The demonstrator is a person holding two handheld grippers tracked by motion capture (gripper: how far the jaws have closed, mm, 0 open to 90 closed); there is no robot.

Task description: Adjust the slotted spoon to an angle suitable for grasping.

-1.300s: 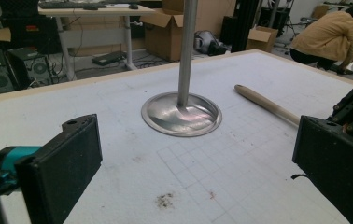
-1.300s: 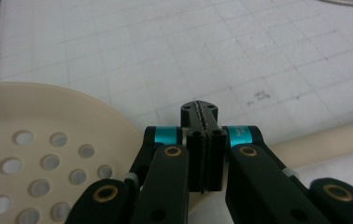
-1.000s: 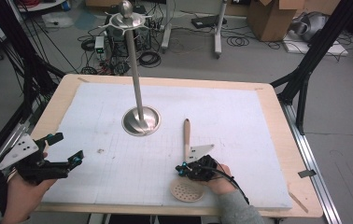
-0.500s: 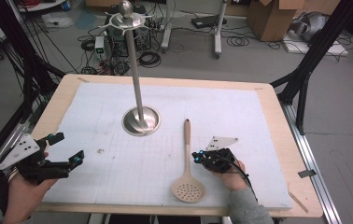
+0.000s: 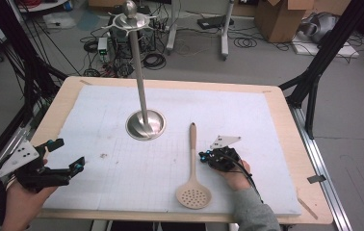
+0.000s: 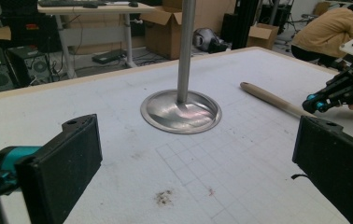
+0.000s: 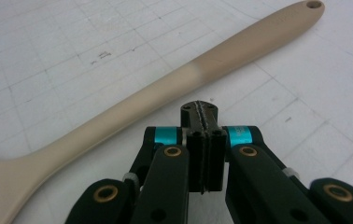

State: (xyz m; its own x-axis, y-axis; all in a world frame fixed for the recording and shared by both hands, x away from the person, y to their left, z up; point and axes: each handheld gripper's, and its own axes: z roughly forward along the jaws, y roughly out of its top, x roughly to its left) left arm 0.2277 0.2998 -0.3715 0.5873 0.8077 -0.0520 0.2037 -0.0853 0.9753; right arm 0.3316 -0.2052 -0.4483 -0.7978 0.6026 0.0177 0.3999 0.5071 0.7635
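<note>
Right gripper now just beside the handle of the slotted spoon, jaws pressed flat together on nothing. A second back, down over the spoon's round head near the table's front edge; half a second back, off to the handle's right; since then drawn in close against the handle's middle. Spoon itself lying flat on the white mat, head toward the person, handle tip pointing away, just ahead of the shut jaws in the right gripper view. No sign of the spoon having shifted over the last half second.

Left gripper hanging low at the mat's near-left corner, jaws spread wide, nothing between them; unmoved across the second. Well ahead of it, the steel stand with its tall pole.

Meaning, by the look of it: a grasp on the handle being lined up, jaws to be opened first before any lift.
</note>
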